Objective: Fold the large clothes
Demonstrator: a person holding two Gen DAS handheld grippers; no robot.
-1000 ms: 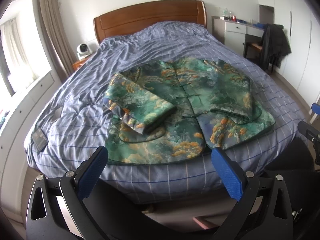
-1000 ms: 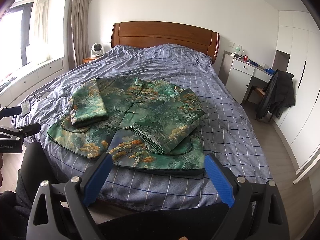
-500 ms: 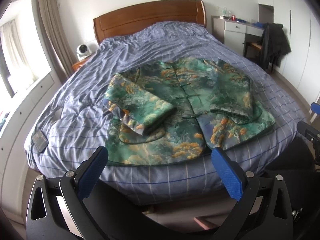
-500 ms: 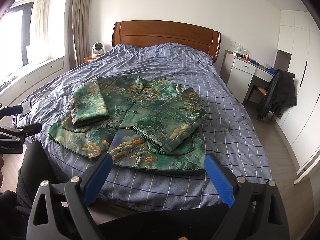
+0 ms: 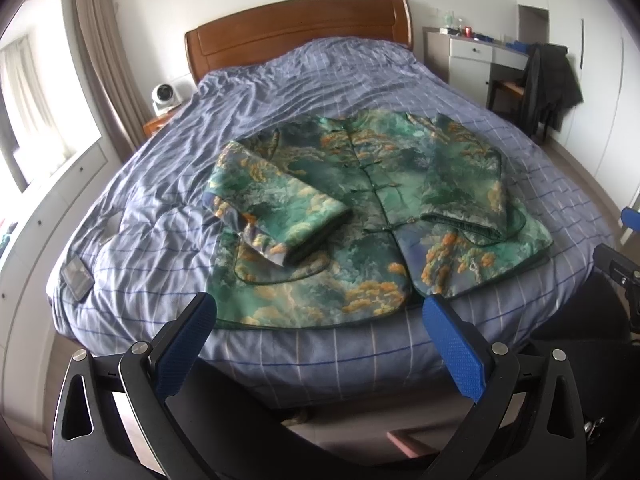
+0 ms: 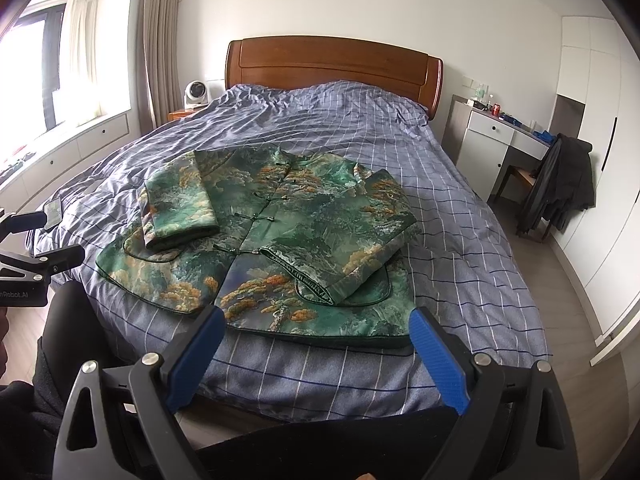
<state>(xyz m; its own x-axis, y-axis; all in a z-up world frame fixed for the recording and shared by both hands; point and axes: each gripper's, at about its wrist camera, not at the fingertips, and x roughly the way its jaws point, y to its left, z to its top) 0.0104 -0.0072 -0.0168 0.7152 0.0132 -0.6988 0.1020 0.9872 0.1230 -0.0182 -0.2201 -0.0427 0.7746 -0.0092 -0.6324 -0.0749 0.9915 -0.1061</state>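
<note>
A green and orange patterned jacket [image 5: 376, 216] lies flat, front up, on the bed, with both sleeves folded in over its front. It also shows in the right wrist view [image 6: 280, 240]. My left gripper [image 5: 318, 316] is open and empty, held above the foot of the bed just short of the jacket's hem. My right gripper [image 6: 316, 332] is open and empty, also just short of the hem, near its right corner.
The bed has a blue checked cover [image 5: 320, 80] and a wooden headboard [image 6: 332, 64]. A phone [image 5: 76, 276] lies on the bed's left edge. A desk and a chair with a dark coat [image 6: 560, 184] stand to the right. A small fan [image 6: 196, 94] sits on the nightstand.
Both grippers have barely moved; the views shifted only slightly. The jacket lies as before.
</note>
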